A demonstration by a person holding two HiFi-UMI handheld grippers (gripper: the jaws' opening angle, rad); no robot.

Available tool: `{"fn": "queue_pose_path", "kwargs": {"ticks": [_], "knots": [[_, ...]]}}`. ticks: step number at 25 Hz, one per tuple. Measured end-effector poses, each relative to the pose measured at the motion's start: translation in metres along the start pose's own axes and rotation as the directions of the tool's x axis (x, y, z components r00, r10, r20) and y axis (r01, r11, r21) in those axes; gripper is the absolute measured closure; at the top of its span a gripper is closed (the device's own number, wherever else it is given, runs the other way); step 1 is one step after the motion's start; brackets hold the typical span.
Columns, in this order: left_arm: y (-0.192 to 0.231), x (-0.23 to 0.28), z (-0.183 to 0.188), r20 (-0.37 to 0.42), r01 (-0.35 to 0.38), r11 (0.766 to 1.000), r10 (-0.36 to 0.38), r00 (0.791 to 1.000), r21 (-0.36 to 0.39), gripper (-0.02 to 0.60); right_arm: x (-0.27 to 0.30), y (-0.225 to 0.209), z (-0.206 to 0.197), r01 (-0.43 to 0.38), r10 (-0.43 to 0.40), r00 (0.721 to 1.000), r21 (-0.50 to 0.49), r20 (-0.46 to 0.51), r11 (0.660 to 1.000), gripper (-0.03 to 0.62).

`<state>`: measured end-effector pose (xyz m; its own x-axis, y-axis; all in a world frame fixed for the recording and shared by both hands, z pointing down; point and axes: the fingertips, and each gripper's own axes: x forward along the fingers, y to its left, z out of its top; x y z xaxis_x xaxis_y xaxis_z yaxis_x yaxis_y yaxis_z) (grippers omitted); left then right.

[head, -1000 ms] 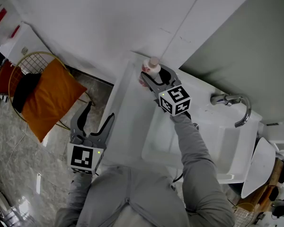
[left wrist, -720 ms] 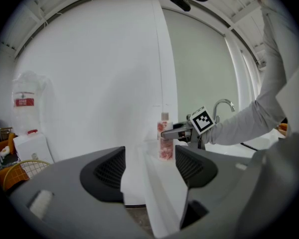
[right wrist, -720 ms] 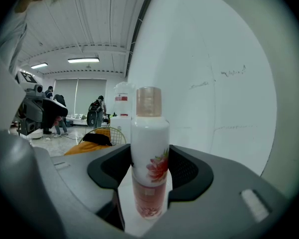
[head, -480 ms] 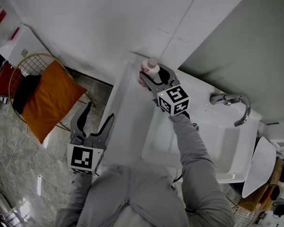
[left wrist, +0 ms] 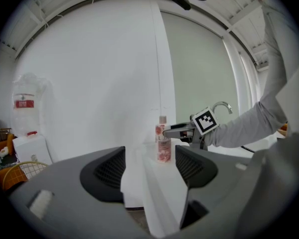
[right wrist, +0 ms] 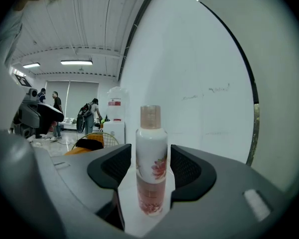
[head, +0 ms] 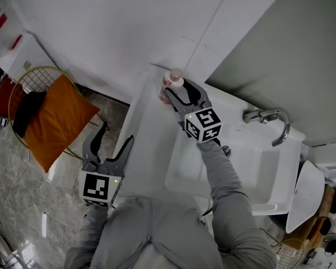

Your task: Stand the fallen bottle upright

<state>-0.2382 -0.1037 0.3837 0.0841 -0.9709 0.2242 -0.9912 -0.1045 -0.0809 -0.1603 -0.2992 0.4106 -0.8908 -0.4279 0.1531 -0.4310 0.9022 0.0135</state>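
One bottle [right wrist: 151,163], two tongs, one sink [head: 257,170] and one faucet [head: 267,118] are in view. The bottle stands upright at the far corner of the white counter [head: 150,144], close to the wall; its upper body is white, its lower part pink with a flower print, and its cap is a pale tan. The right tongs [head: 178,89] straddle it, jaws only slightly parted, with a thin sliver of space on each side. The left tongs [head: 117,132] hang spread wide and empty off the counter's near edge.
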Motion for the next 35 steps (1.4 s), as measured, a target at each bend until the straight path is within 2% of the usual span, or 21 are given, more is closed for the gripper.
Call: {"fn": "queue_pose_path", "kwargs": {"ticks": [4,10,14,17,20,27,30,33,35], "knots": [[-0.005,-0.003,0.005,-0.005,0.012,1.0,-0.012,1.0,-0.003,0.242,-0.022,-0.005,0.008,0.059,-0.06,0.997,0.029,0.04,0.998,0.367],[-0.016,-0.002,0.011,0.028,0.043,0.999,-0.044,0.999,0.018,0.242,-0.079,-0.005,0.014,0.119,-0.123,0.99,0.064,0.061,0.991,0.367],[-0.03,0.002,0.015,0.04,0.079,0.997,-0.08,0.996,0.026,0.242,-0.127,-0.006,0.013,0.181,-0.192,0.978,0.134,0.076,0.974,0.367],[-0.039,0.005,0.013,0.031,0.108,0.994,-0.109,0.994,0.028,0.242,-0.164,-0.015,0.007,0.231,-0.25,0.966,0.22,0.063,0.948,0.367],[-0.048,0.008,0.009,0.02,0.135,0.99,-0.135,0.991,0.029,0.242,-0.207,-0.027,0.003,0.292,-0.321,0.946,0.305,0.047,0.906,0.367],[-0.07,0.015,0.011,0.031,0.182,0.983,-0.183,0.983,0.038,0.242,-0.297,-0.049,-0.029,0.455,-0.46,0.886,0.317,-0.065,0.832,0.367],[-0.081,0.02,0.011,0.031,0.205,0.978,-0.206,0.978,0.042,0.242,-0.318,-0.05,-0.052,0.468,-0.446,0.883,0.302,-0.144,0.83,0.367],[-0.083,0.023,0.012,0.033,0.204,0.978,-0.206,0.978,0.042,0.242,-0.323,-0.053,-0.085,0.439,-0.372,0.892,0.302,-0.256,0.846,0.367],[-0.082,0.024,0.014,0.035,0.196,0.98,-0.197,0.98,0.042,0.242,-0.318,-0.057,-0.108,0.412,-0.313,0.887,0.275,-0.34,0.869,0.367]]}}
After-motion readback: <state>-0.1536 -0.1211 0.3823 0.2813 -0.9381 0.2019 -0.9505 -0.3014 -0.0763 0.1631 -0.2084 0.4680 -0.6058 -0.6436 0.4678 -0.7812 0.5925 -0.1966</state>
